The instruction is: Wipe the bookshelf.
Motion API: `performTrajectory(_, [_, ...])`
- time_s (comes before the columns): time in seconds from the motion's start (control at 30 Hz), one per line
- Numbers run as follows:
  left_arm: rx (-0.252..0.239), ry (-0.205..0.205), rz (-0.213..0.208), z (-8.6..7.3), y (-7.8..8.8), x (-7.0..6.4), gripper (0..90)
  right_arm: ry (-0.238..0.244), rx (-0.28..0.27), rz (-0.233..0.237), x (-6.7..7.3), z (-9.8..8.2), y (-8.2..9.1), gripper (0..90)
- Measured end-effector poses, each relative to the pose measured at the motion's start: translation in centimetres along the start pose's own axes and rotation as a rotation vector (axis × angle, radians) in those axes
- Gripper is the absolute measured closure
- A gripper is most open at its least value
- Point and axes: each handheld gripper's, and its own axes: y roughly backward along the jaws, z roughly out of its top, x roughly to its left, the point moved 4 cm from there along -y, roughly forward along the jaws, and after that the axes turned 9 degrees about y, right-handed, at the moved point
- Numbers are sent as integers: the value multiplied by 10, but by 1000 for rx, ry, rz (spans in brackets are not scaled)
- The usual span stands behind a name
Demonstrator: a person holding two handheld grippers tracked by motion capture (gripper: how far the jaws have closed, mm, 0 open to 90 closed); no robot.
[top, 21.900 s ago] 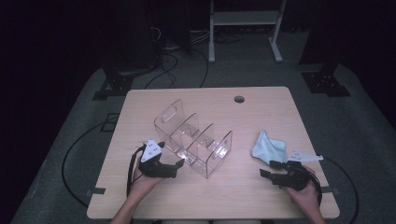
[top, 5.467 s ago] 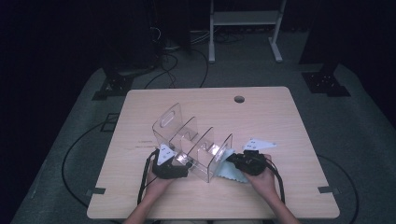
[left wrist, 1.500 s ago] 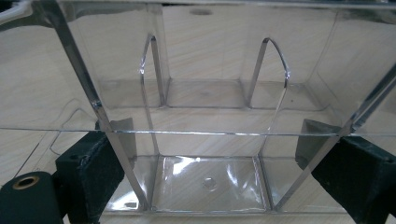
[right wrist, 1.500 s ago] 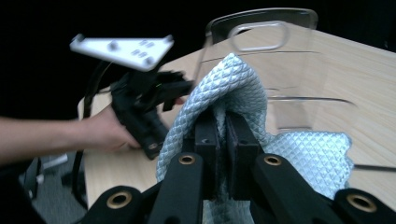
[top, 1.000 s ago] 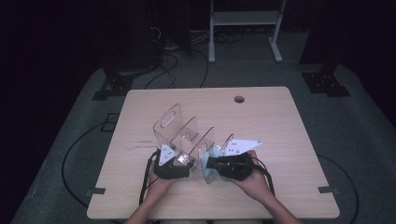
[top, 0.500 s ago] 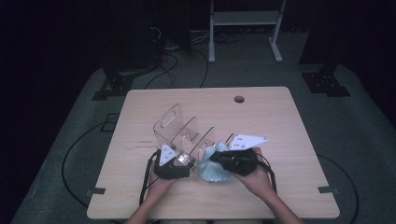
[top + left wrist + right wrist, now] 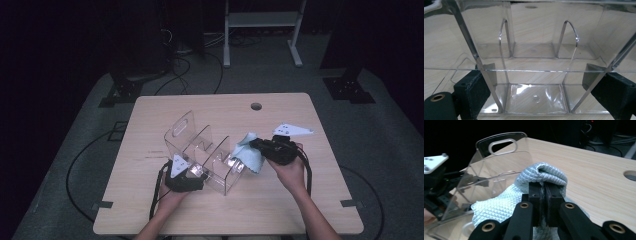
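High view: clear acrylic organiser (image 7: 202, 157) stands on the wooden table (image 7: 150, 210), slightly left of centre. Left gripper (image 7: 186, 176) sits at the organiser's 6 o'clock edge, jaws spread wide around the near end compartment and clamped on its walls. Right gripper (image 7: 256, 144) is at the organiser's 3 o'clock side, jaws together on a pale blue cloth (image 7: 247, 154); the cloth hangs from the jaw tips and drapes against the organiser's right end wall. Judgement: work in hand is wiping the organiser with the cloth. Bracing and cloth pickup are done; cloth is at the right outer wall. How much surface has been covered cannot be read from these frames; inner dividers and far compartments look like what is left.

Left gripper view: organiser (image 7: 534, 75) fills the space between the two black jaws; one pad at 8 o'clock, one at 4 o'clock, both against the outside of the clear walls. Two dividers stand upright at 12 o'clock. No cloth inside the compartments seen here.

Right gripper view: jaws pressed shut at 6 o'clock with a fold of cloth (image 7: 544, 176) pinched between and bulging over the tips. Organiser (image 7: 496, 170) at 10 o'clock, its handle slot uppermost, cloth touching its wall; left gripper (image 7: 434, 177) beyond at 9 o'clock
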Motion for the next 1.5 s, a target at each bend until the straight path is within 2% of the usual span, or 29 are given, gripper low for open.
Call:
performTrajectory(0.3, [-3, 1, 0, 0, 0, 0, 82, -58, 18, -12, -15, -12, -5, 848])
performTrajectory(0.5, [3, -6, 2, 0, 0, 0, 82, -77, 54, -24, -22, -26, -10, 849])
performTrajectory(0.67, [3, -5, 2, 0, 0, 0, 82, -83, 89, -16, -22, -39, -18, 849])
performTrajectory(1.0, [1, -4, 2, 0, 0, 0, 82, -142, 171, -1, -24, -77, -36, 849])
performTrajectory(1.33, [-1, -2, 1, 0, -1, 0, 82, -178, 231, 4, -26, -101, -48, 849])
performTrajectory(1.43, [-1, -2, 2, 0, -1, 0, 82, -195, 211, 13, -26, -99, -45, 850])
performTrajectory(1.5, [-2, -1, 2, 0, -1, 0, 82, -184, 179, 12, -25, -93, -39, 850])
